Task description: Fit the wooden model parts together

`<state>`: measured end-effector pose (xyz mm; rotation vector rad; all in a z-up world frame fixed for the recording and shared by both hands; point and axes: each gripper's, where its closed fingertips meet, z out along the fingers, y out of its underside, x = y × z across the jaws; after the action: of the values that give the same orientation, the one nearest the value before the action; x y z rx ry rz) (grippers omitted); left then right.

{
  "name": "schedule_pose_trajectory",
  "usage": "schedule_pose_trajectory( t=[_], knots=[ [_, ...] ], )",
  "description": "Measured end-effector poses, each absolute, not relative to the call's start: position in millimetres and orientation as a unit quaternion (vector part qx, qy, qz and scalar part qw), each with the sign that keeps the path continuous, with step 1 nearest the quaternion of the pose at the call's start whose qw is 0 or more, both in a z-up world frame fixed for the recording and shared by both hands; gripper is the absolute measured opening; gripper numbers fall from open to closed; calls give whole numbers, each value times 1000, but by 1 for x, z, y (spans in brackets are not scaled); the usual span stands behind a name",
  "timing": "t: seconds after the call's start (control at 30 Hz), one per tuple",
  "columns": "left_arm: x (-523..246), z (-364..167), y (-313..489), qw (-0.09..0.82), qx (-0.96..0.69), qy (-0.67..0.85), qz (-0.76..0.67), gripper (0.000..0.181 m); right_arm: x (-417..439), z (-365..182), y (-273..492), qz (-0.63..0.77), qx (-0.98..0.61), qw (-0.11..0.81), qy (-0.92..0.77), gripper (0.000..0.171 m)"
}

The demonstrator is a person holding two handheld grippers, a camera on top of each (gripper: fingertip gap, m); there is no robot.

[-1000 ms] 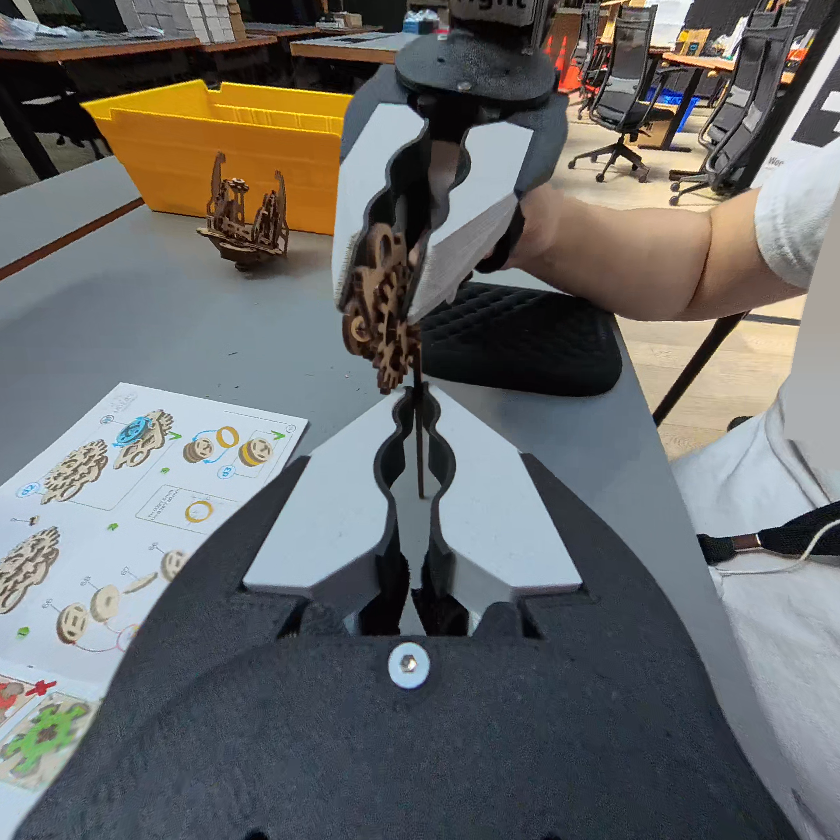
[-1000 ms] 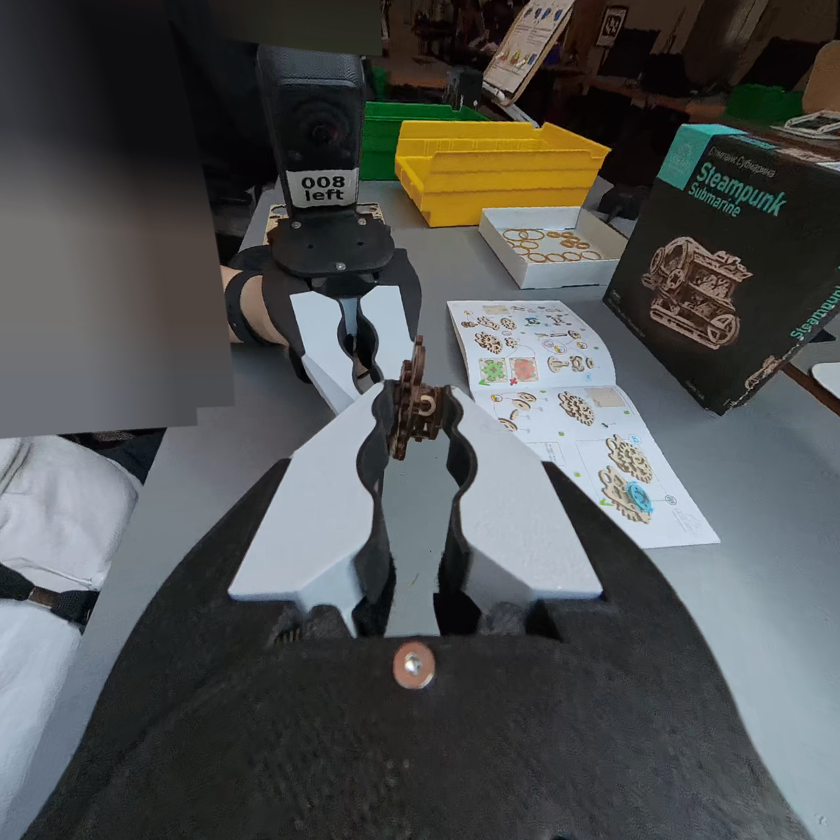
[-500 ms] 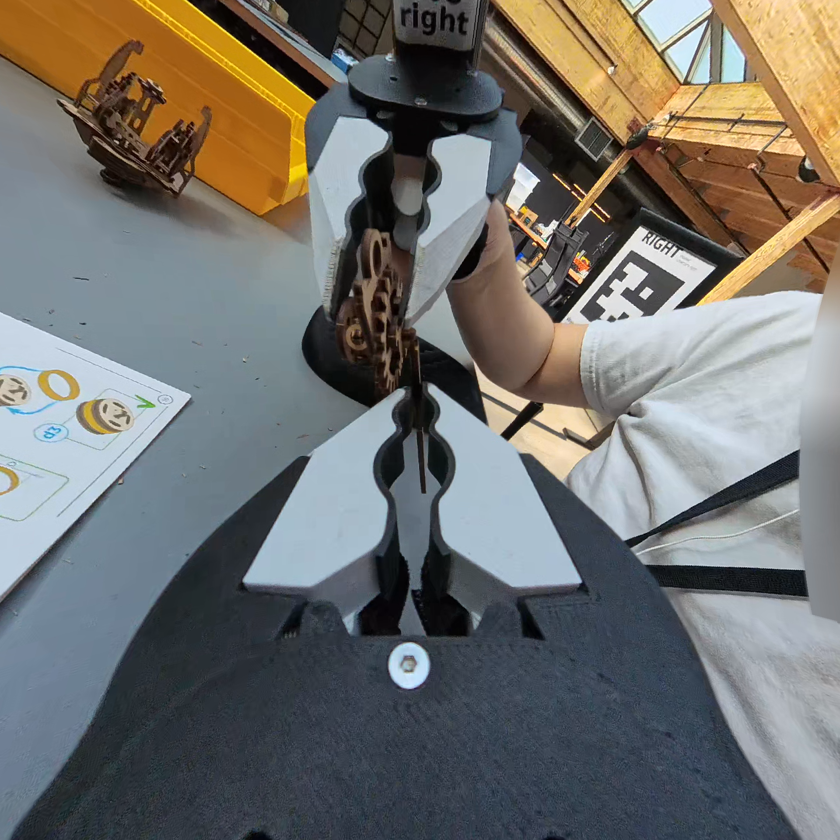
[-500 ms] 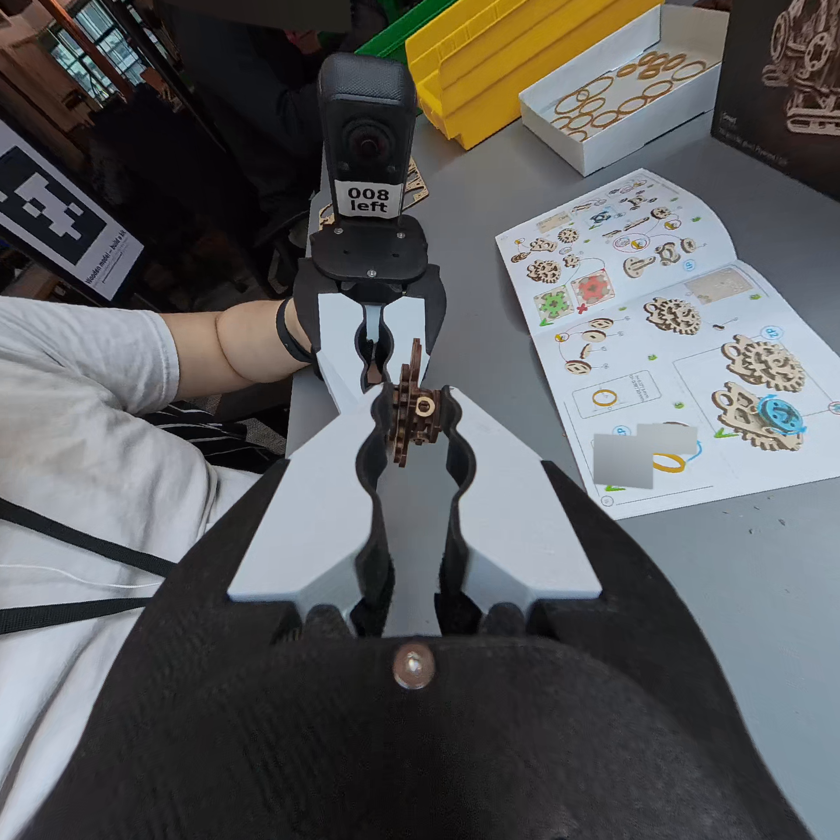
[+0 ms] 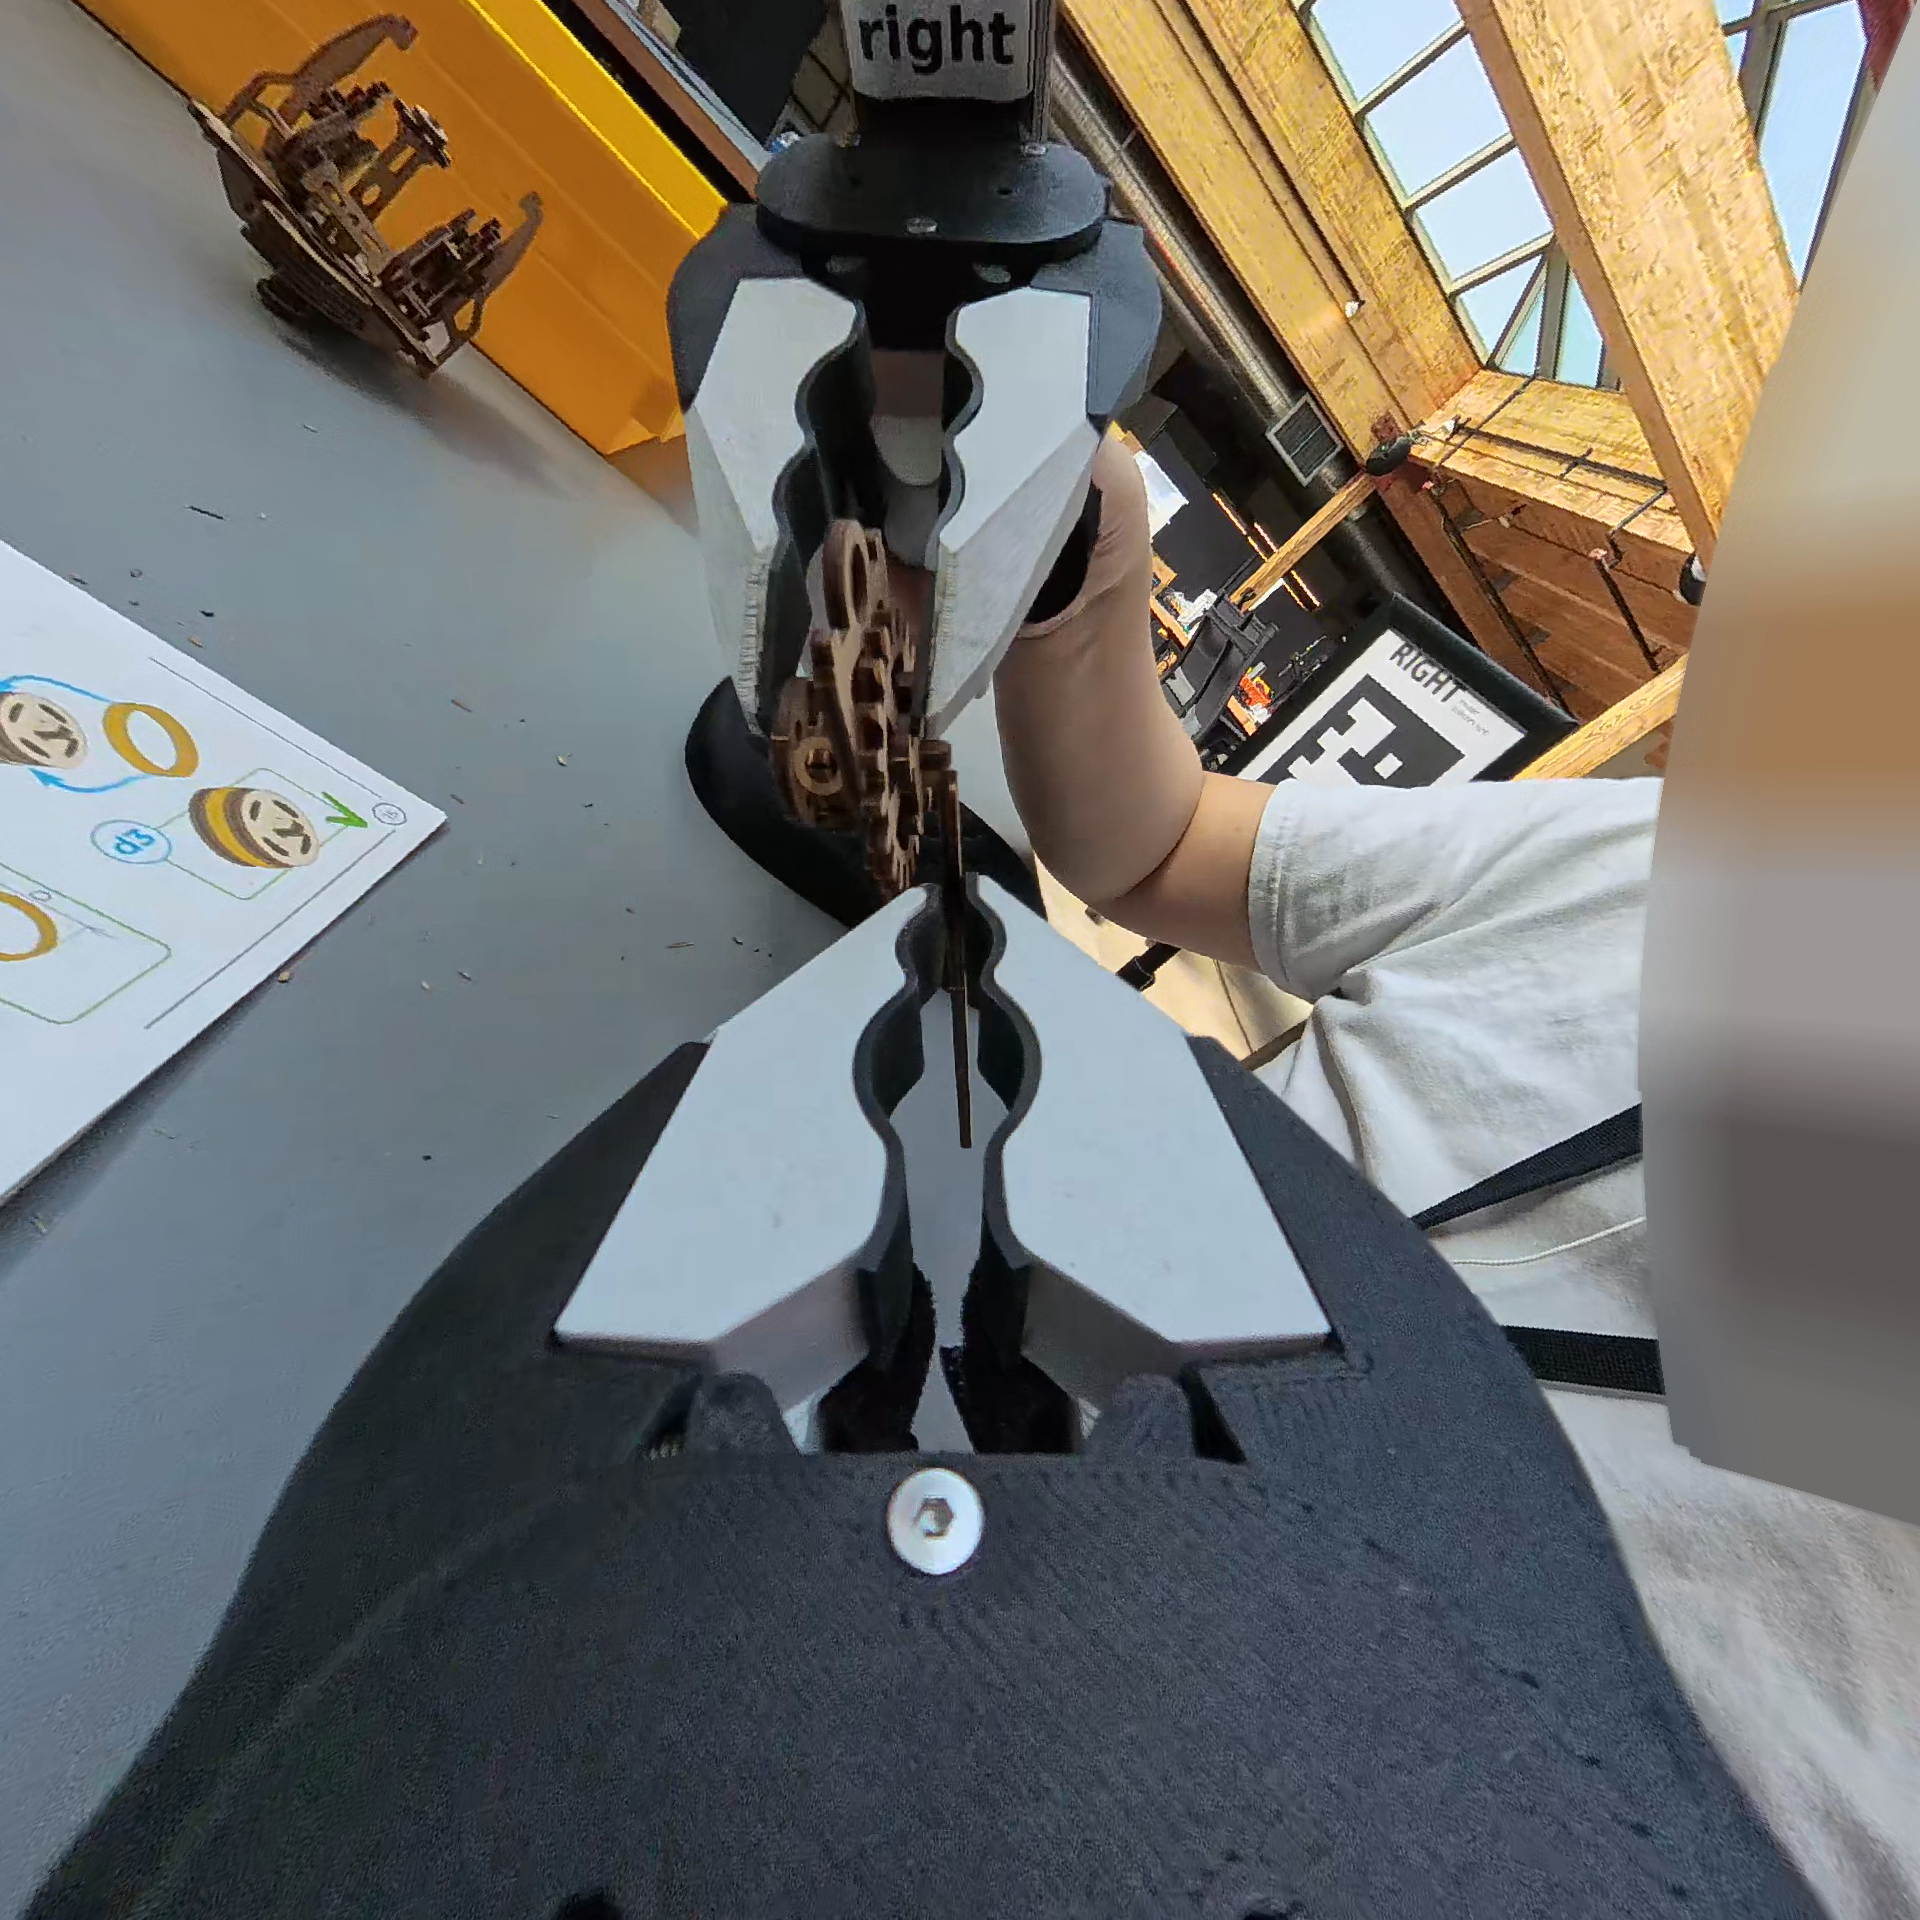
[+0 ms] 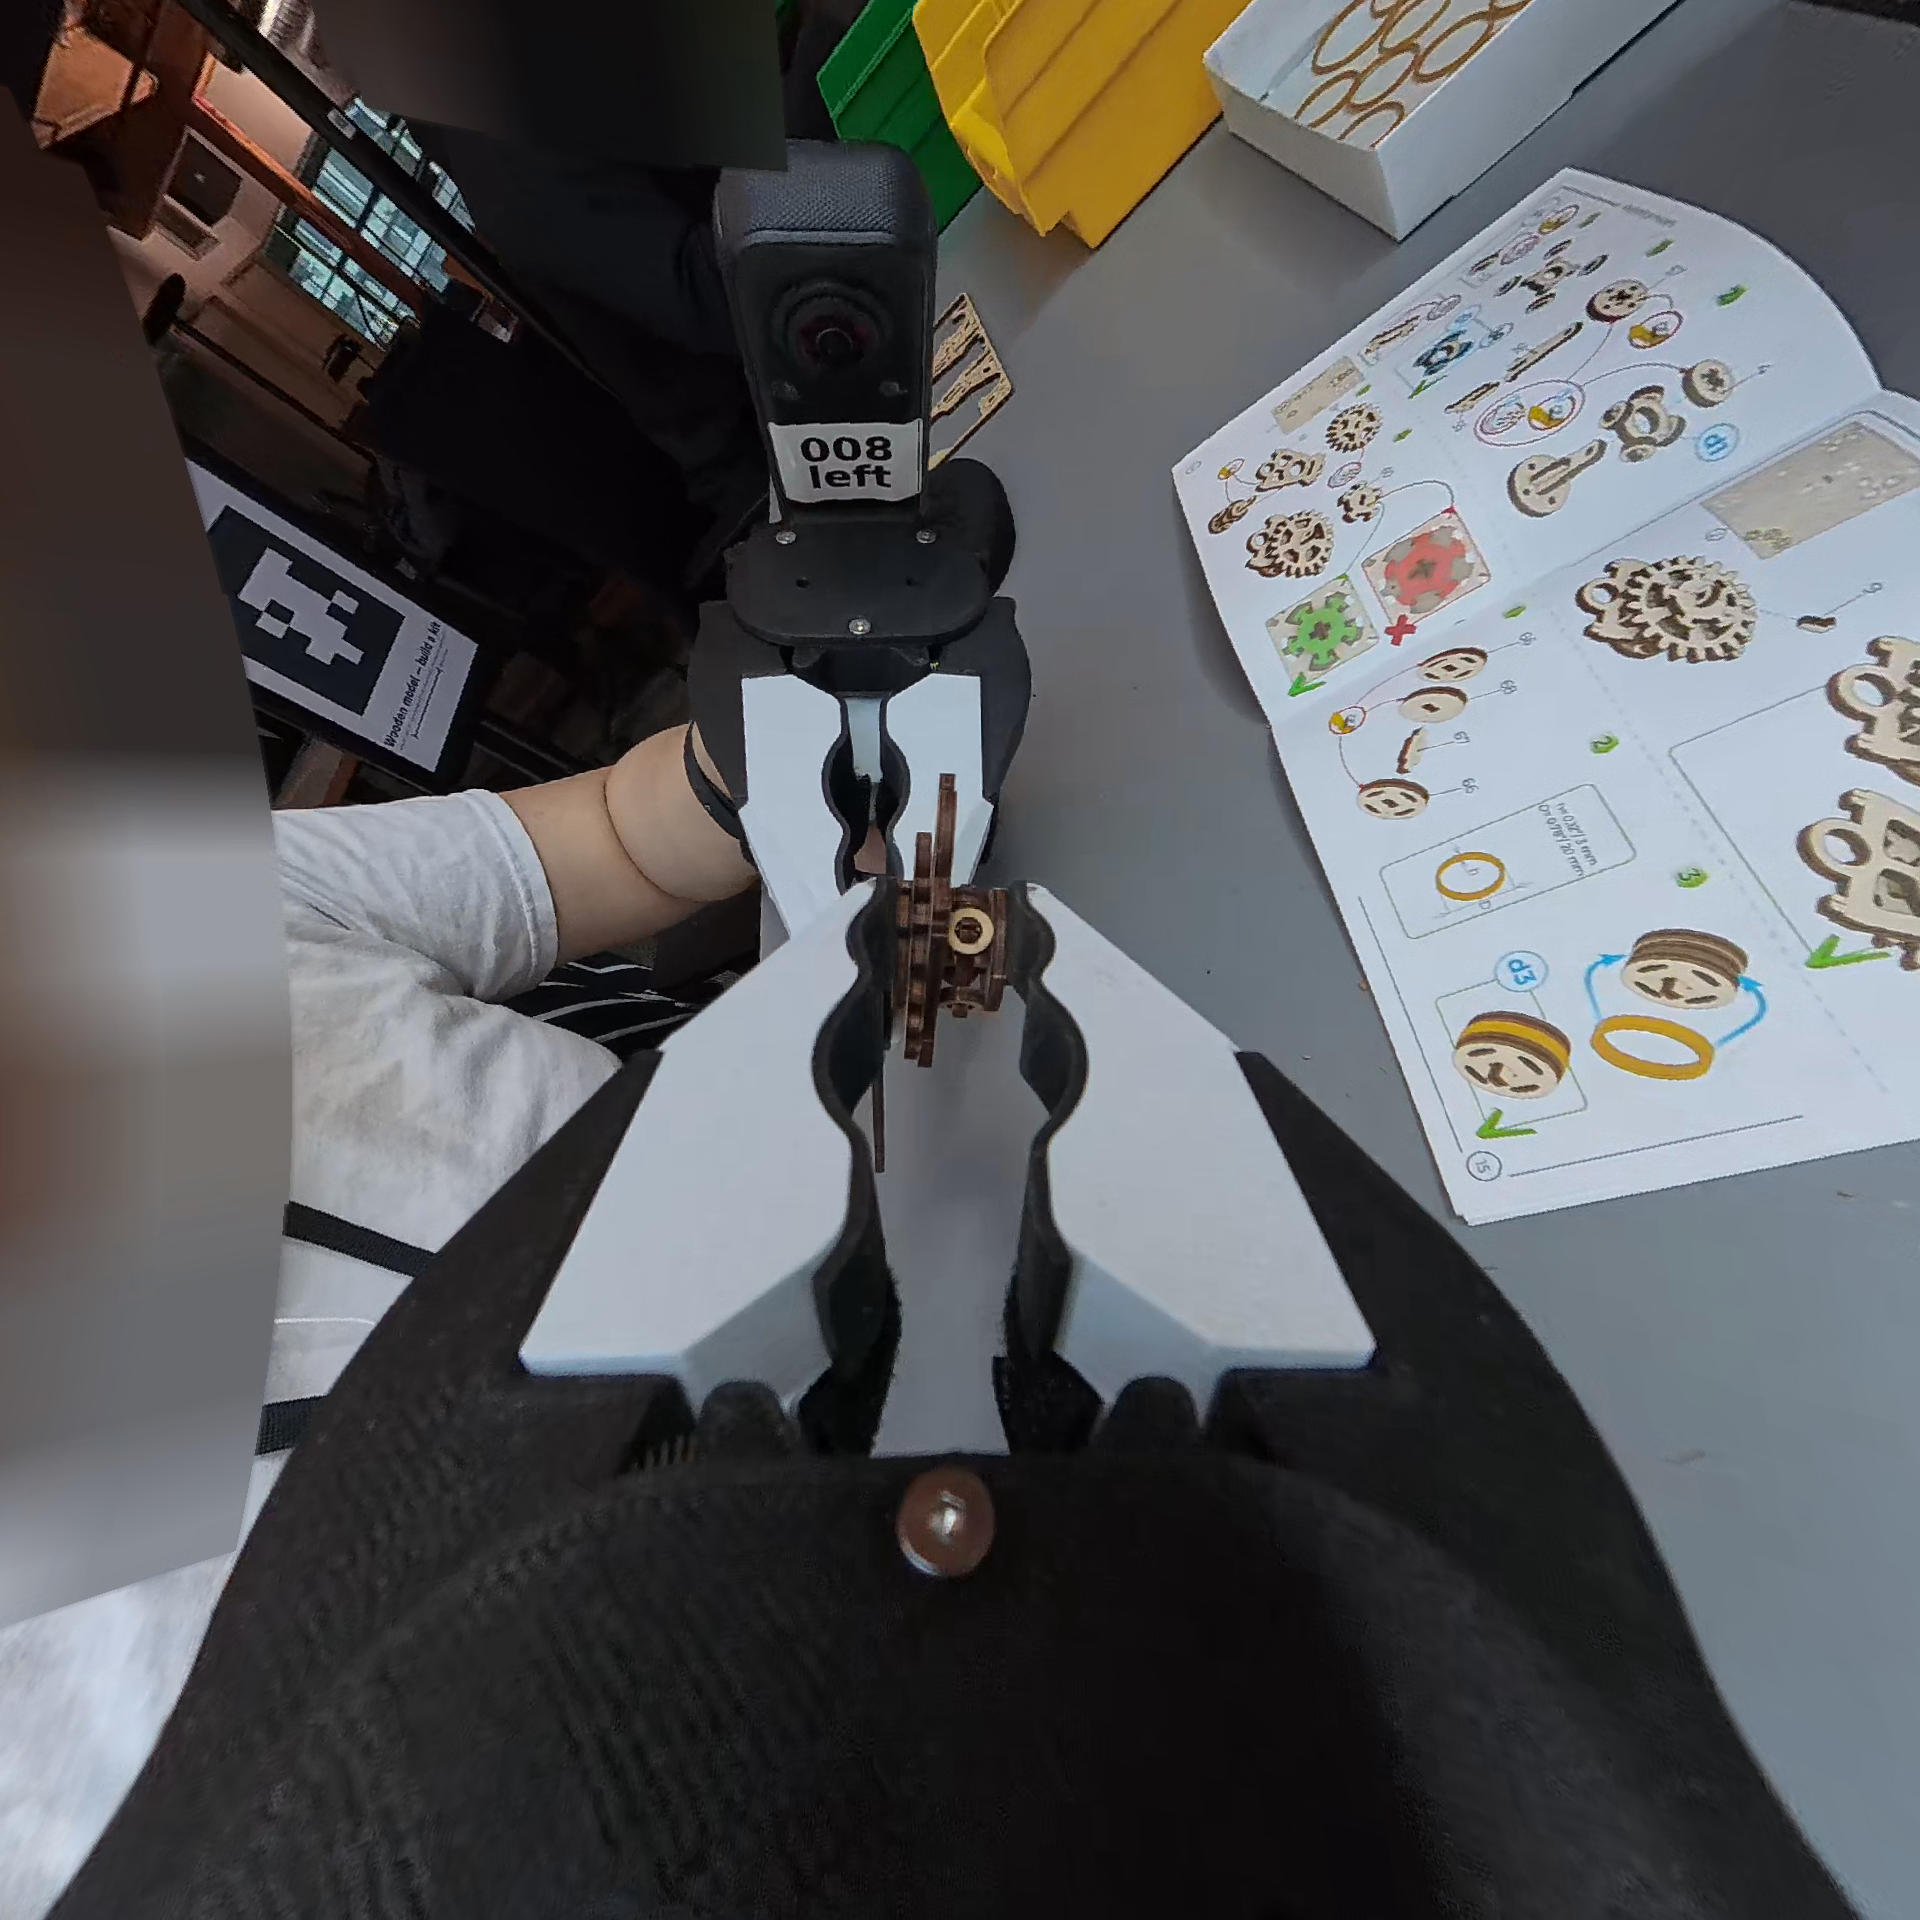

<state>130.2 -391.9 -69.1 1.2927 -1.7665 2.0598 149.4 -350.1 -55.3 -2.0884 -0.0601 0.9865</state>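
Above the grey table (image 5: 436,582), right fingers (image 6: 1143,1039) clamp toothed wooden gears (image 6: 940,951); left fingers (image 5: 769,1091) pinch a thin flat plate (image 5: 958,997).

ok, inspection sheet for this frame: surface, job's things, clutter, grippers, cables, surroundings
Surface: grey table, small specks near the instruction sheet.
Job's things: wooden gear assembly in the right gripper; thin wooden stick in the left gripper, its end at the gears.
Clutter: built wooden model, yellow bins, green bin, white tray of rings, black pad.
Grippers: both shut on parts, tip to tip above the table.
Cables: nothing seen.
Surroundings: timber beams, skylight, marker boards.
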Motion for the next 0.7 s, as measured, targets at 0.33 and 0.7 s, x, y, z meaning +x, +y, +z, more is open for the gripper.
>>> schedule_pose_trajectory(
  t=[0.33, 0.7],
  knots=[
    [135, -77, -385, 69, 451, -578, 677, 0, 153, -62, -343, 395, -828, 397, -35, 20],
    [141, -99, -381, 62, 481, -599, 638, 0, 161, -84, -345, 408, -829, 381, -29, 20]
  ],
)
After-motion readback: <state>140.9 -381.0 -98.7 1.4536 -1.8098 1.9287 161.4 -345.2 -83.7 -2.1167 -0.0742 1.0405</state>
